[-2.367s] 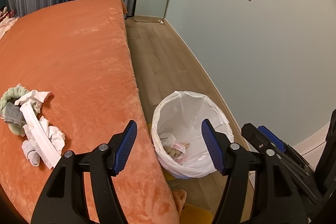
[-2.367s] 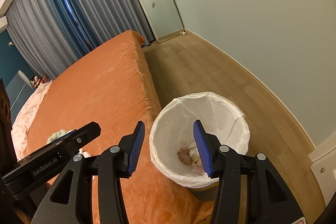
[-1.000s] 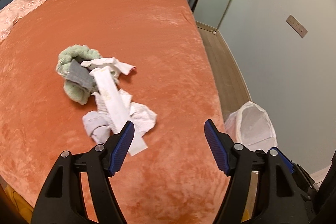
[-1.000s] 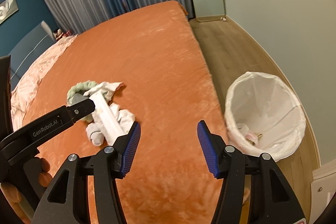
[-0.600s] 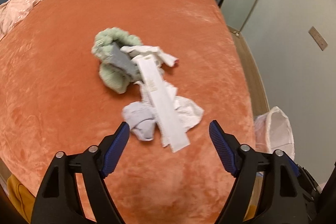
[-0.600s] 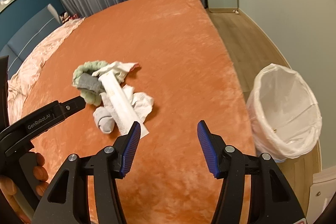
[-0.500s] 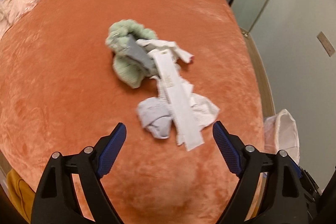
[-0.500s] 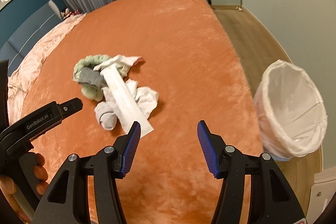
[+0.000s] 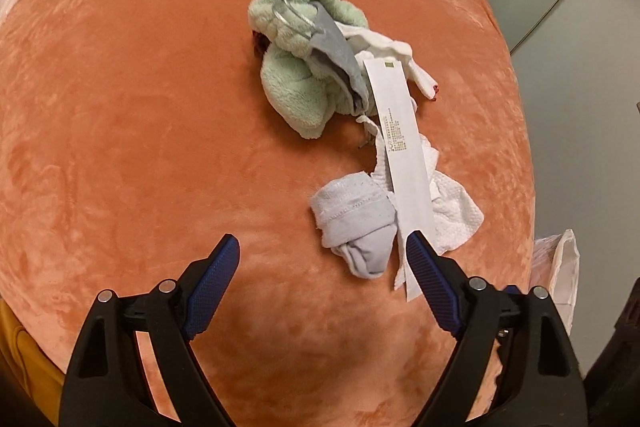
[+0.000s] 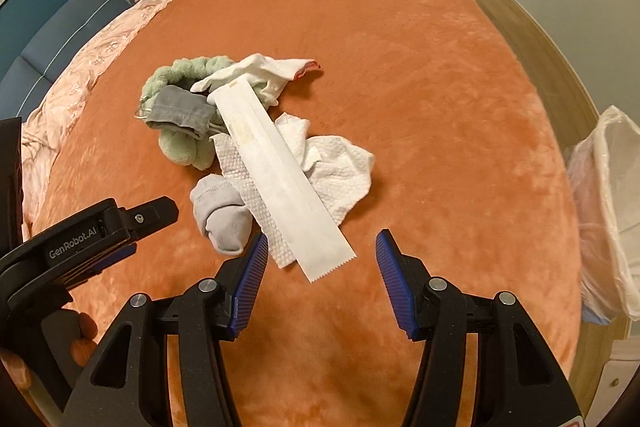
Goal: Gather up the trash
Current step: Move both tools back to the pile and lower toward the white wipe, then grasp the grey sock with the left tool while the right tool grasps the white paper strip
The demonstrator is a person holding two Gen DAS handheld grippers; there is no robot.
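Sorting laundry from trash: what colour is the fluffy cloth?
Pale mint green fluffy cloth, clearest in the left wrist view.

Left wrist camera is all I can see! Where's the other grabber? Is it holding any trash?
Observer: No. The right gripper is open and empty; the long white paper wrapper's near end shows between its fingers.
Operator: Can you see who's holding my grabber?
Observer: Only fingertips of a hand, under the left gripper, whose fingers have just been opening with nothing between them.
Operator: What's far behind the pile?
Observer: A blue padded headboard, past the orange bedspread.
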